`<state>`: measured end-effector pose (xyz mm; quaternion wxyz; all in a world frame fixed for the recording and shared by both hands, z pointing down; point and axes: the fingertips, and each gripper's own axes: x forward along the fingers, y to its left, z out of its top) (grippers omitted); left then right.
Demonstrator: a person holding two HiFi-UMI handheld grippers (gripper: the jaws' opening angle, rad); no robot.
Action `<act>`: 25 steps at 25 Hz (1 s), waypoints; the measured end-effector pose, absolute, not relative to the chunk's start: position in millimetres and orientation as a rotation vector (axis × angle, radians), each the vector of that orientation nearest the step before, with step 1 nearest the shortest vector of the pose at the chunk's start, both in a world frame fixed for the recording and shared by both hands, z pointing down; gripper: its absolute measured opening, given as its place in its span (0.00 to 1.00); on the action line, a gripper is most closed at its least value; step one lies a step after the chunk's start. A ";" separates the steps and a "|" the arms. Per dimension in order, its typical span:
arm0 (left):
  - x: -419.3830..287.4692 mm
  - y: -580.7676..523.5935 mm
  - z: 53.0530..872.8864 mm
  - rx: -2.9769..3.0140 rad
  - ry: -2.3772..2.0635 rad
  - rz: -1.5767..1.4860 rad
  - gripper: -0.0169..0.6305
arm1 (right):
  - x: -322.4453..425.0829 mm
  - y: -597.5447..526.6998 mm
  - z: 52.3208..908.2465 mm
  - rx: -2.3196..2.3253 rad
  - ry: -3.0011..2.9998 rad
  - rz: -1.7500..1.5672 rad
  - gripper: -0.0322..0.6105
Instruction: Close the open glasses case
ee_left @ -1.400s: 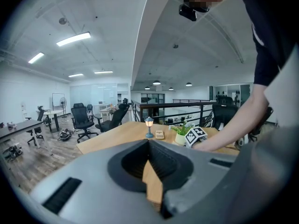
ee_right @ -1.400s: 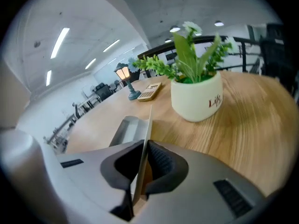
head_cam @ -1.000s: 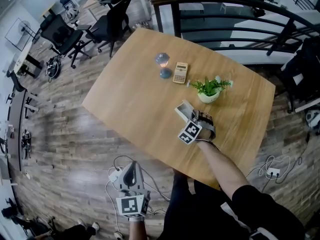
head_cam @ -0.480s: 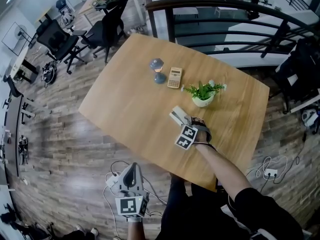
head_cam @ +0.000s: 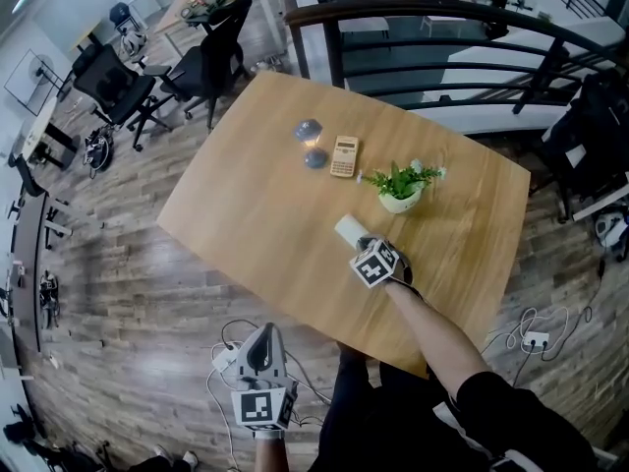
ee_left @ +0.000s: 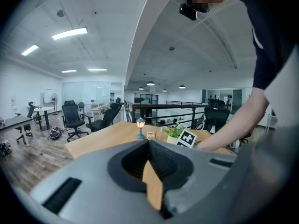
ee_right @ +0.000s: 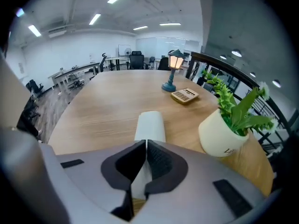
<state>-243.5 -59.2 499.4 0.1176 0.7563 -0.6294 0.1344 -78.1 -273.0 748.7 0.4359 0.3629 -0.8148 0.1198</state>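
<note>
The white glasses case lies flat on the wooden table with its lid down; in the right gripper view the case stretches away just past the jaws. My right gripper points steeply down over the case's near end, its jaws closing and nearly together with nothing between them. My left gripper hangs off the table's near-left edge above the floor, jaws together and empty.
A small lamp, a calculator and a potted plant stand beyond the case; the plant's white pot is close on the right. A dark railing runs behind the table, and office chairs stand at the far left.
The case's lid, raised a second ago, now lies down on the case. My right gripper has rolled and shifted slightly over the case. The left gripper has stayed put.
</note>
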 end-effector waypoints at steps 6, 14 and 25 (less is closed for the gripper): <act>-248.0 -57.7 506.9 2.193 -1.845 0.406 0.03 | -83.5 -275.6 753.7 0.914 -1.953 0.183 0.09; -249.2 -62.4 498.1 2.252 -1.852 0.434 0.03 | -81.1 -277.4 749.3 0.867 -2.009 0.236 0.09; -250.0 -105.3 461.9 2.377 -1.919 0.424 0.03 | 40.2 -208.5 538.2 1.216 -2.589 0.138 0.09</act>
